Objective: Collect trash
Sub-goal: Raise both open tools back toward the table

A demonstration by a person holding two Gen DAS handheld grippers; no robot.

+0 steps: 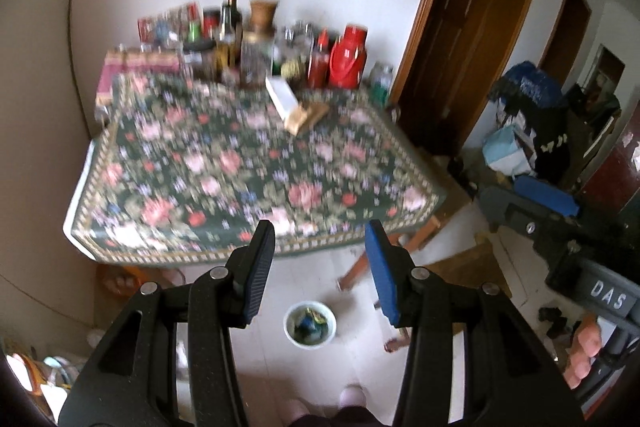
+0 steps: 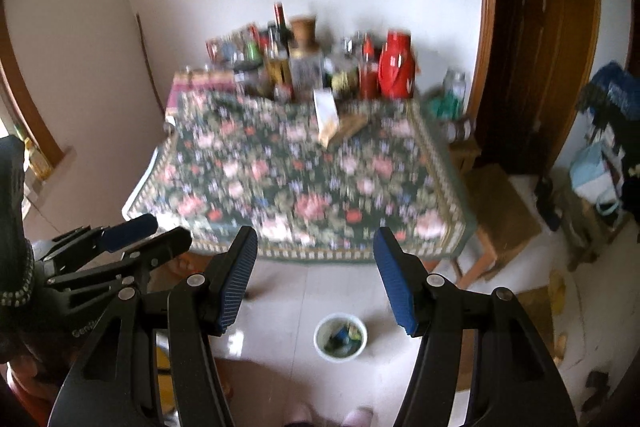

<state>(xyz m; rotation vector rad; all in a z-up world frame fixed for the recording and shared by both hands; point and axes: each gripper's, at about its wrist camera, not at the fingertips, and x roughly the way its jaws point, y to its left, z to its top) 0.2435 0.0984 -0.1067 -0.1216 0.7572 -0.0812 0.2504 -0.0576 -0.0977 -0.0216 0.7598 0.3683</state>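
Trash sits in two places here: scraps already lie in the small white bin point(image 1: 310, 324) on the floor, and what looks like a white box point(image 1: 281, 95) with a brown wrapper point(image 1: 307, 117) beside it lies on the flowered tablecloth point(image 1: 224, 171), in front of the row of bottles point(image 1: 230, 39) and the red flask point(image 1: 347, 57) along the wall.

Going left to right in the left wrist view, the left gripper point(image 1: 320, 267) hangs above the near table edge with its jaws apart and nothing between them; the bin shows on the floor through the gap. Further right, the right gripper point(image 2: 316, 271) also stands open and empty, and its own view frames the same bin point(image 2: 340, 337) below.

The box and wrapper lie ahead of both tools, across the table toward the far right part of the cloth. The box's long axis seems to run away from the person, slanting slightly. Judging by that offset, the right gripper is probably the nearer one for a reach.
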